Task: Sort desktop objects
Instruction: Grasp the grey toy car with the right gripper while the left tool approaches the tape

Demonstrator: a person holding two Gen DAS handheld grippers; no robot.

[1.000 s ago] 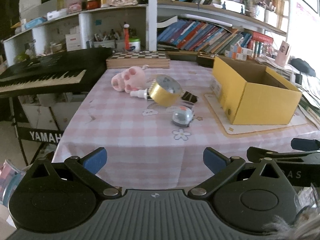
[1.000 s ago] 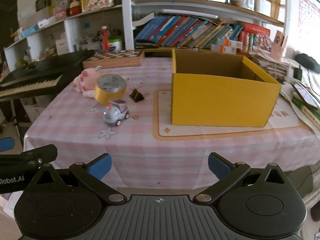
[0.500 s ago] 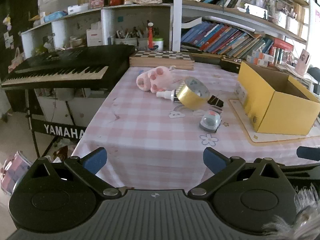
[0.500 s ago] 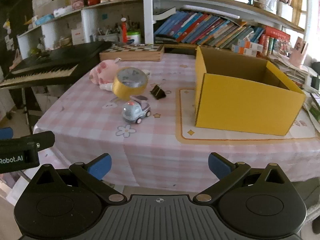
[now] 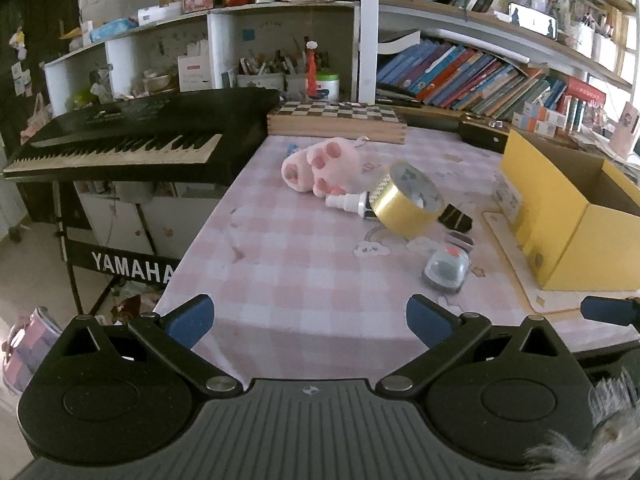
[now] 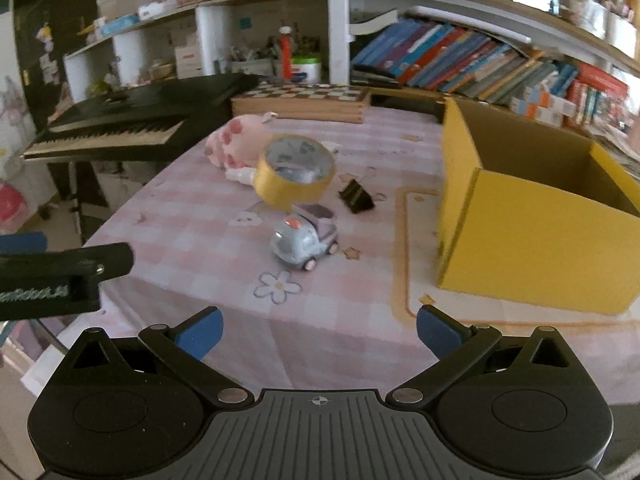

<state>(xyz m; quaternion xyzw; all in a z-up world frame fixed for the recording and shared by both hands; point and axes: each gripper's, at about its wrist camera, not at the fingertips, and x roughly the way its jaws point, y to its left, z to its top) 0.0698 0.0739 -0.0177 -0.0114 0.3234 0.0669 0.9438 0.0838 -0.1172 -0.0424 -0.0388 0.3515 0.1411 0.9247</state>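
right wrist view: right tool (image 6: 319,330) and left tool (image 5: 310,316) both spread, empty, short of toy car (image 6: 305,242).

Bench (image 5: 304,264) covered in matt pink-check cloth, lightly creased. Tape roll (image 5: 404,204): glossy metallic gold film. Plush paw (image 5: 320,166): soft pink fabric, fuzzy. Toy car (image 6: 305,240): smooth glossy plastic, grey-blue. Binder clip (image 6: 356,196): black, slightly shiny metal. Box (image 6: 532,220): matt yellow cardboard, brown inside. Chessboard case (image 5: 336,120): wood. Left tool (image 5: 308,316): matt black plastic, blue pads (image 5: 190,316) dull
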